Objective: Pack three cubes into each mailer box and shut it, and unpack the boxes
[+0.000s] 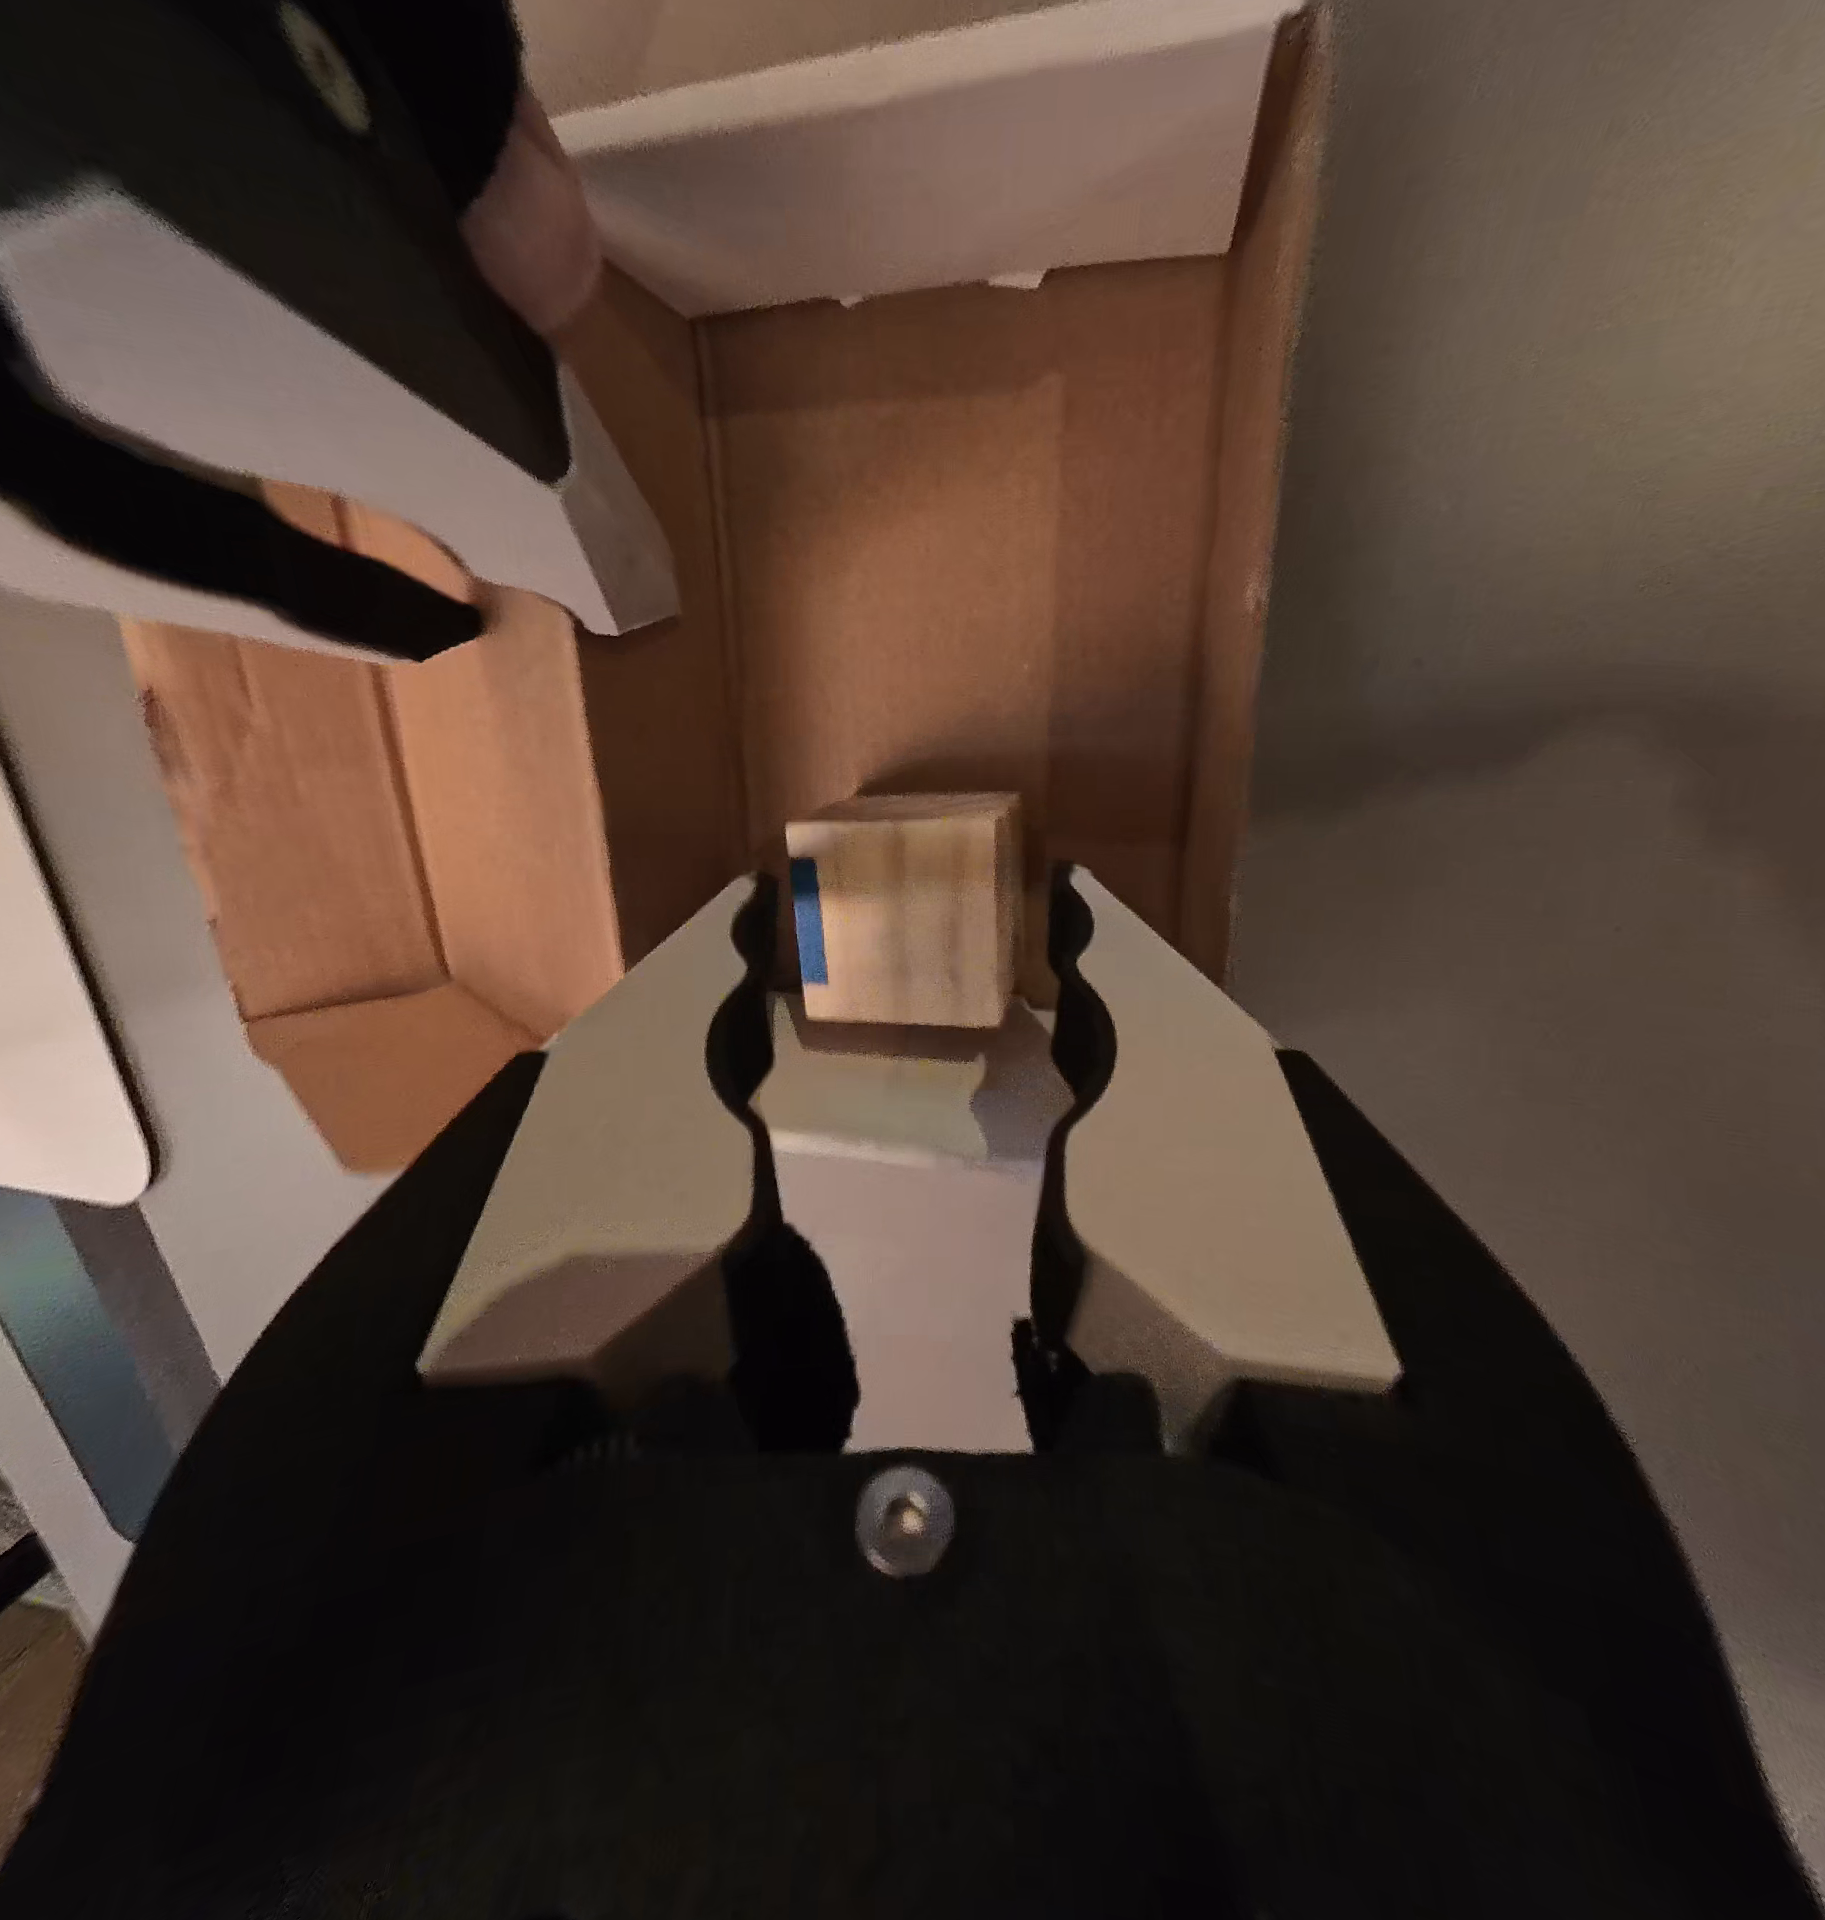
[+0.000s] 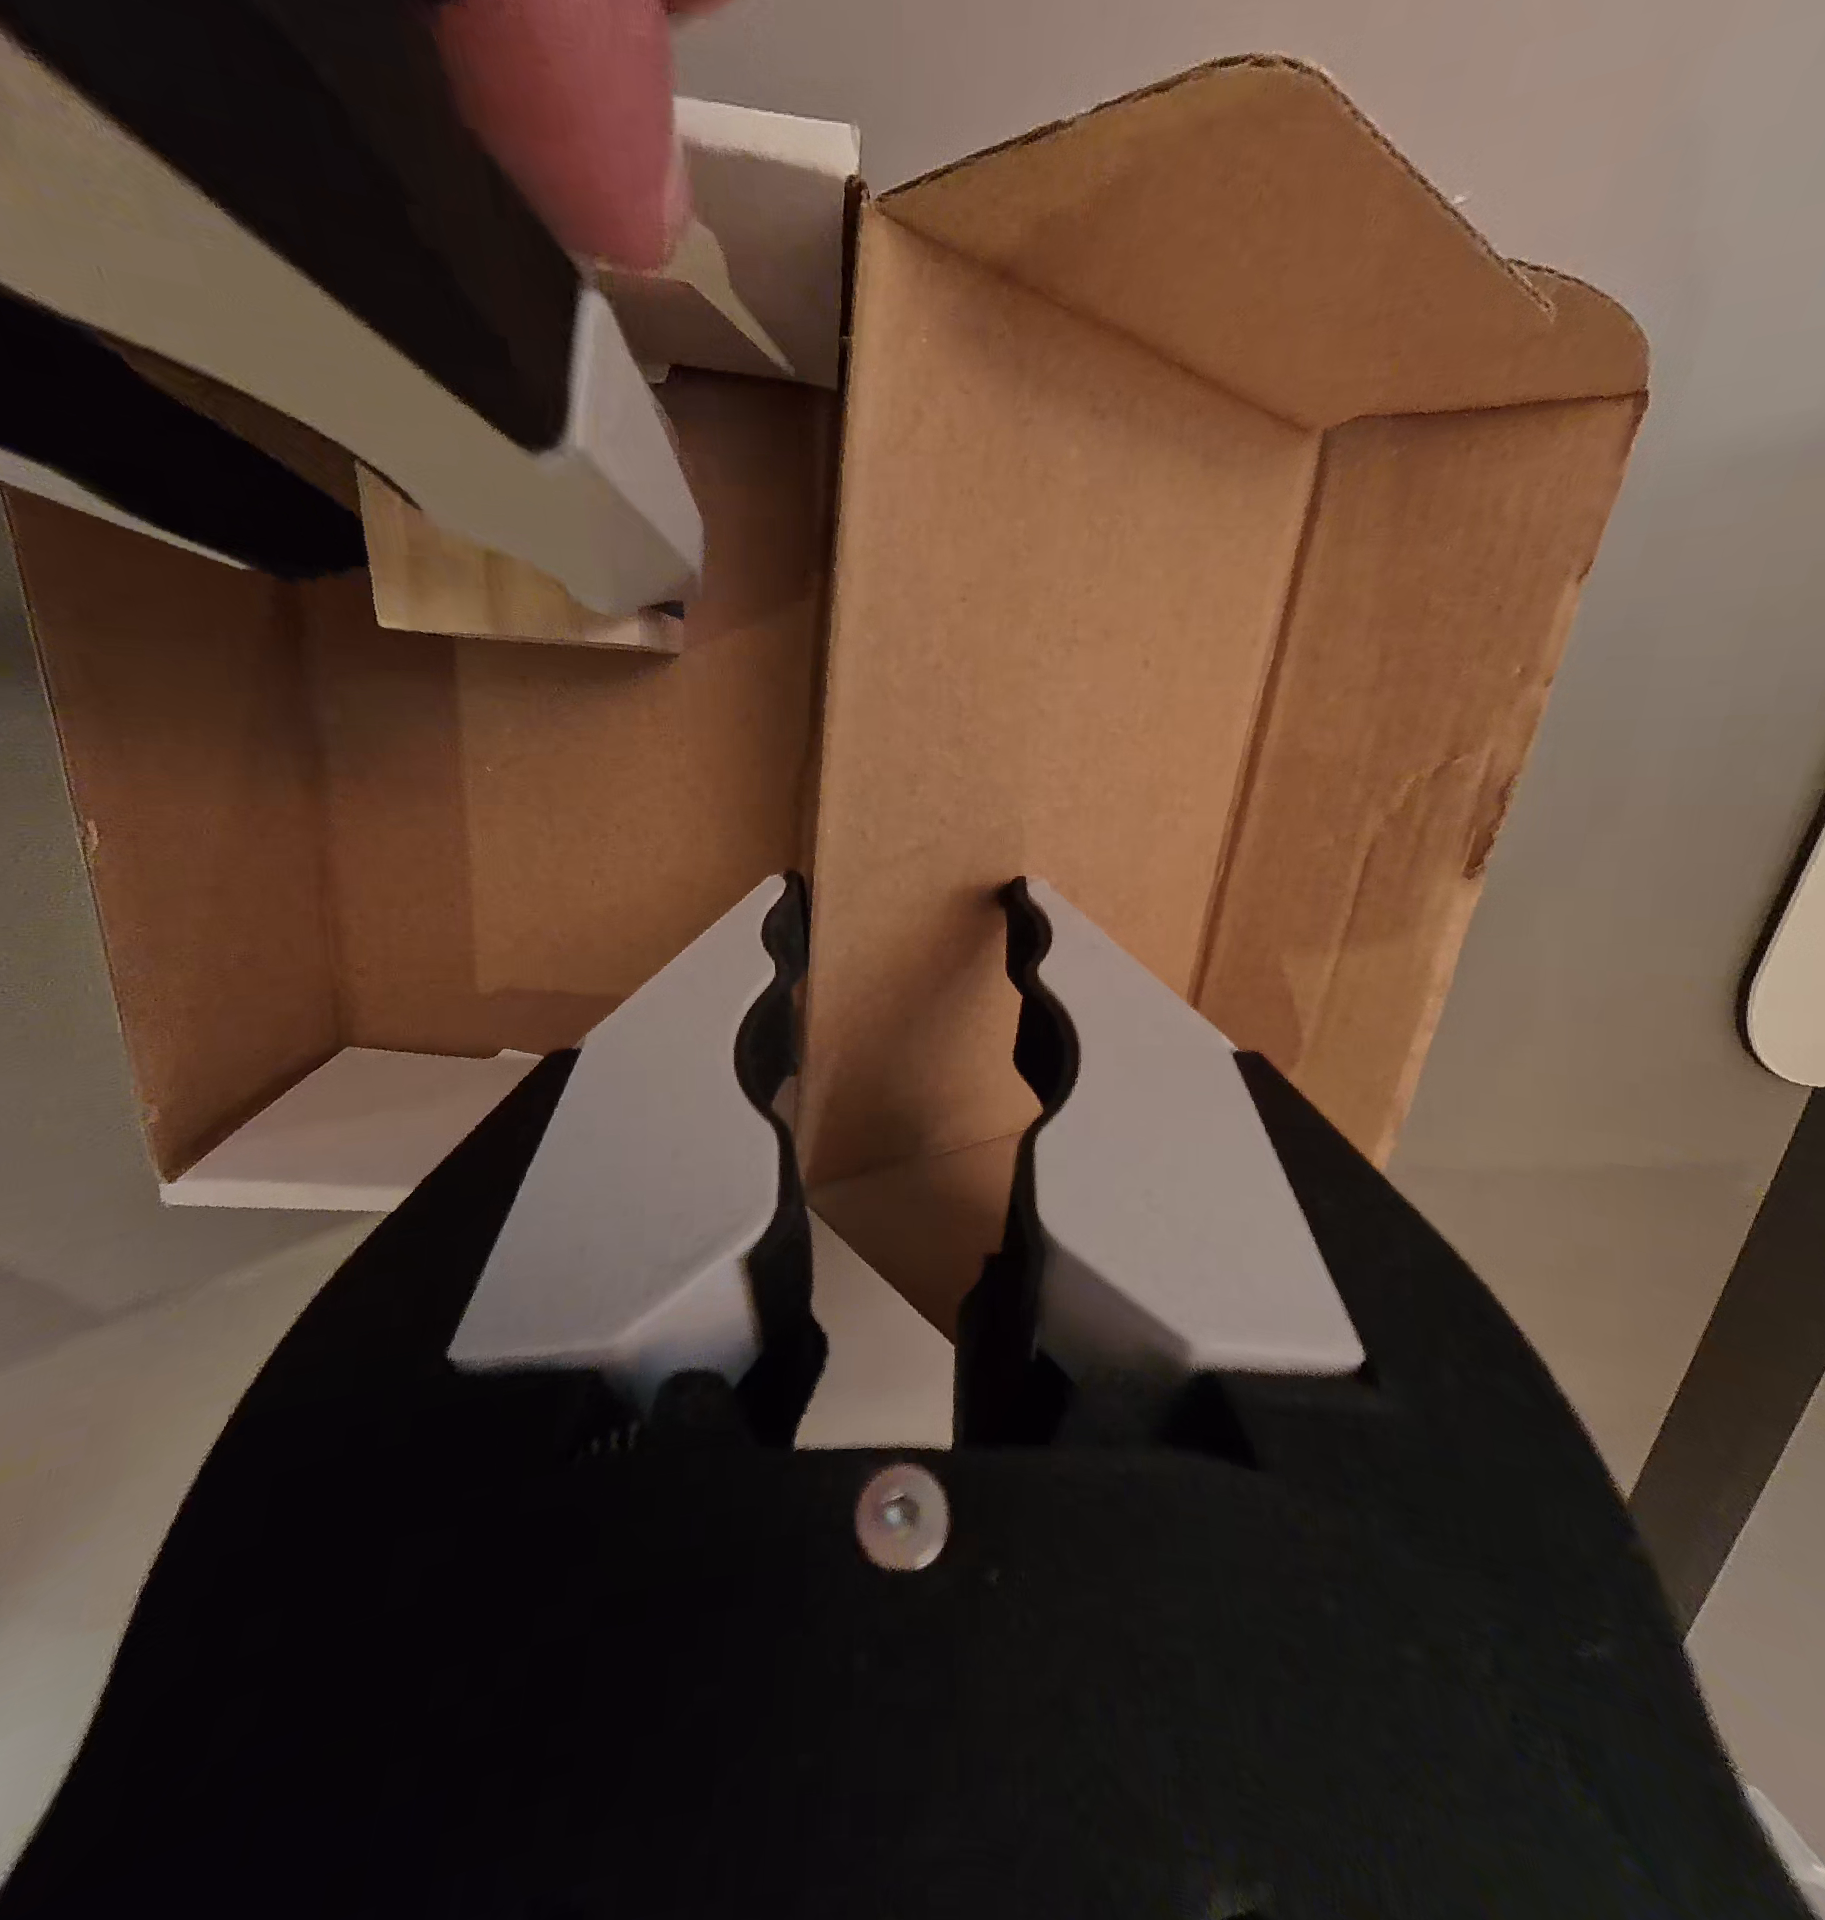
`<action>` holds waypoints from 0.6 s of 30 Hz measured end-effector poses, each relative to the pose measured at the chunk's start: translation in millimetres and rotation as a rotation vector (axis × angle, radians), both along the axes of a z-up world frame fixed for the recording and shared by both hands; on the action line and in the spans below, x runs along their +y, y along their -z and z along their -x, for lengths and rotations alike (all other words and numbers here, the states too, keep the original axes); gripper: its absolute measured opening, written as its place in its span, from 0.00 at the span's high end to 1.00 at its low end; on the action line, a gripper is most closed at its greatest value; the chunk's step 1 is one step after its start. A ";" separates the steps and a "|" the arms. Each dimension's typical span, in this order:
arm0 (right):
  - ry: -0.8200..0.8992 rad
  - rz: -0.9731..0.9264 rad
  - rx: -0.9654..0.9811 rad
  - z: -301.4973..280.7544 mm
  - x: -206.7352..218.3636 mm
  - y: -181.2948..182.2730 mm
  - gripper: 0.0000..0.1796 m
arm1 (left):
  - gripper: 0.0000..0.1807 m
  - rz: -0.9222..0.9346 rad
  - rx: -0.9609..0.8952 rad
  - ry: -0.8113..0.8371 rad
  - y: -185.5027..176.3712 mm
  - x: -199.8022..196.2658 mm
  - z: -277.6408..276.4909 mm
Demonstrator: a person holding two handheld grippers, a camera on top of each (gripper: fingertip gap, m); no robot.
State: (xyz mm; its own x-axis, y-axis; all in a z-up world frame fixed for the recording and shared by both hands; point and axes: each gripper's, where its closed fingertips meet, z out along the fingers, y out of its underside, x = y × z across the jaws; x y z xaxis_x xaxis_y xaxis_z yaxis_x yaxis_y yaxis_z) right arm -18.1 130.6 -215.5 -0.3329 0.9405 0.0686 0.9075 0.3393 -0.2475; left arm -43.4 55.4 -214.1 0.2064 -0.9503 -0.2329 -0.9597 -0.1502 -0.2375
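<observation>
A mailer box, white outside and brown inside, lies open on a pale surface, with its tray (image 1: 887, 540) (image 2: 575, 831) and its raised lid (image 1: 347, 810) (image 2: 1095, 623). One wooden cube with a blue patch (image 1: 908, 925) (image 2: 472, 603) sits in the tray near a white end wall. My left gripper (image 1: 913, 888) is inside the tray with its jaws either side of this cube; a small gap shows on the right side. My right gripper (image 2: 900, 894) is open at the lid's hinge edge, with cardboard between its fingers. It shows blurred at the upper left of the left wrist view (image 1: 451, 623).
A white board with rounded corners (image 1: 35, 935) (image 2: 1822, 935) lies beside the lid. The pale surface (image 1: 1562, 935) stretches past the tray's far wall. A person's finger (image 1: 544, 208) (image 2: 575, 125) shows on each far gripper's handle.
</observation>
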 end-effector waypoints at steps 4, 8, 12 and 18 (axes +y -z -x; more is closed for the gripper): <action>0.000 0.000 0.003 0.1 0.1 0.1 0.80 | 0.72 -0.111 -0.053 0.005 -40.0 -18.8 14.3; -0.001 0.001 0.007 0.1 0.2 0.0 0.80 | 0.75 -0.221 -0.048 -0.052 -84.1 -42.6 72.7; -0.003 -0.003 0.005 0.2 0.3 0.2 0.80 | 0.76 -0.224 0.055 -0.222 -100.4 -56.8 179.3; -0.003 -0.011 0.001 0.2 0.6 0.3 0.80 | 0.76 -0.099 0.117 -0.437 -74.8 -75.5 303.1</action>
